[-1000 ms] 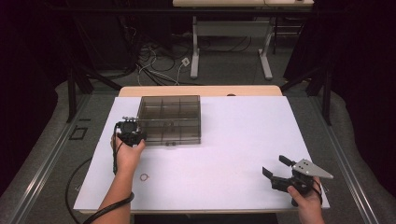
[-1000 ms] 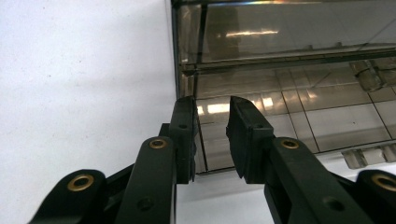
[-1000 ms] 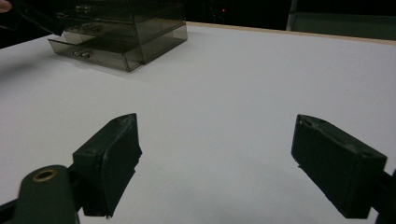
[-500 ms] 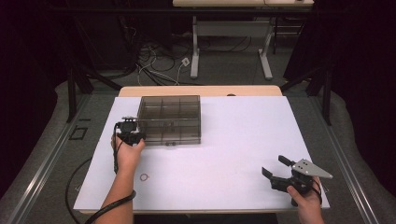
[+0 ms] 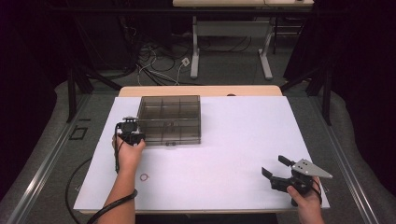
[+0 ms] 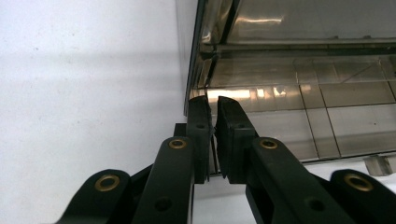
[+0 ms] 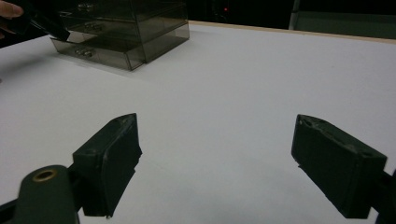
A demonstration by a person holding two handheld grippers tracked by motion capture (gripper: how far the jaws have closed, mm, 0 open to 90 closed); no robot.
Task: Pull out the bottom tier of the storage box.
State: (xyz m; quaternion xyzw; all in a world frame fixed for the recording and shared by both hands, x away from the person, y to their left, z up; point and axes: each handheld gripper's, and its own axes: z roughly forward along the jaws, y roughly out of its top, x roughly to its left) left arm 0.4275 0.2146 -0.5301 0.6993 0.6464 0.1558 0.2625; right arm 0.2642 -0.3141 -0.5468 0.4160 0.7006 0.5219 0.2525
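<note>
So the left gripper (image 5: 132, 132) is sitting right at the near-left corner of the smoky clear compartment box (image 5: 170, 119), and in the left gripper view its jaws are pinching together with just a sliver of a gap, apparently clamping the thin edge of the box's left wall (image 6: 194, 84). I'm reading that as gripping the box edge, though exactly what is between the pads is hard to make out. Compared with a second ago, the left hand is sitting a touch farther up the table and closer against the box, so it looks like it's been settling into this grip rather than pulling away. The box itself is staying where it was, on the far-left part of the white tabletop (image 5: 233, 154), lid apparently down and the divided compartments looking empty (reflections make that a bit of a guess). The right gripper (image 5: 280, 173) is hanging out well apart, at the near-right corner, jaws spread wide and holding nothing, basically unmoved. There's also a small red rubber band (image 5: 144, 177) lying just near the left forearm, untouched. My guess is the box is about to get steadied, dragged or opened from that corner.
</note>
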